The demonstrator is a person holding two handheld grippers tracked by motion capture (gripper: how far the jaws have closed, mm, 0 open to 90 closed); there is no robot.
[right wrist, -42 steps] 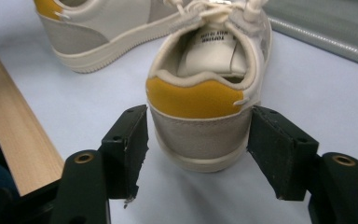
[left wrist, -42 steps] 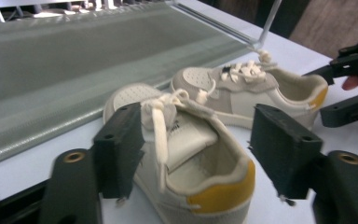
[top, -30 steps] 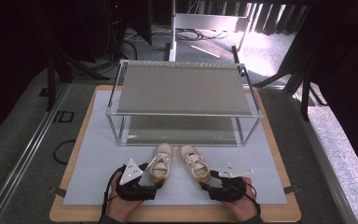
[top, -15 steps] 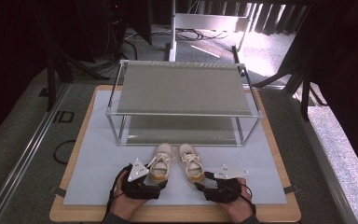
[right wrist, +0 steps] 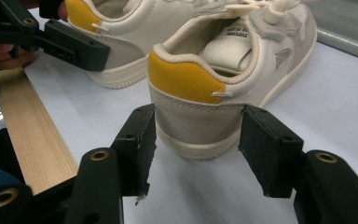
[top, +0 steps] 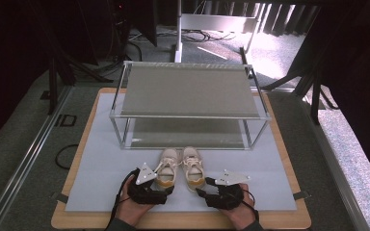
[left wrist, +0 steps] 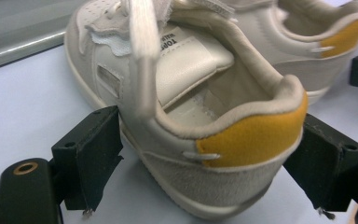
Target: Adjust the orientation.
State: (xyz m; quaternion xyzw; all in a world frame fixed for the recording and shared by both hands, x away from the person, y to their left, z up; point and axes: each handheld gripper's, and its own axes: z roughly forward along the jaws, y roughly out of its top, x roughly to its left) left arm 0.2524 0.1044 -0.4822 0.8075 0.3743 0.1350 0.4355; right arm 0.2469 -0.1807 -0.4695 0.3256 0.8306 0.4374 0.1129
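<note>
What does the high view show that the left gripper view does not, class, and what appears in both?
High view alone: the two-tier metal rack, the wooden table edge, both hands, and the right gripper behind the right shoe. Left gripper view alone: the left shoe's printed tongue label and heel stitch. Both: the cream shoes with yellow heel tabs, and the left gripper flanking the left heel.

One fixed overhead camera, two close ones riding the grippers

The high view looks forward and down from the person's side over the whole table [top: 101,192]; each gripper view sits low and very near, facing a heel along its own jaws; all three share the left shoe [left wrist: 205,116] and right shoe [right wrist: 214,79]; the right gripper view also catches the left gripper [right wrist: 70,46].
</note>
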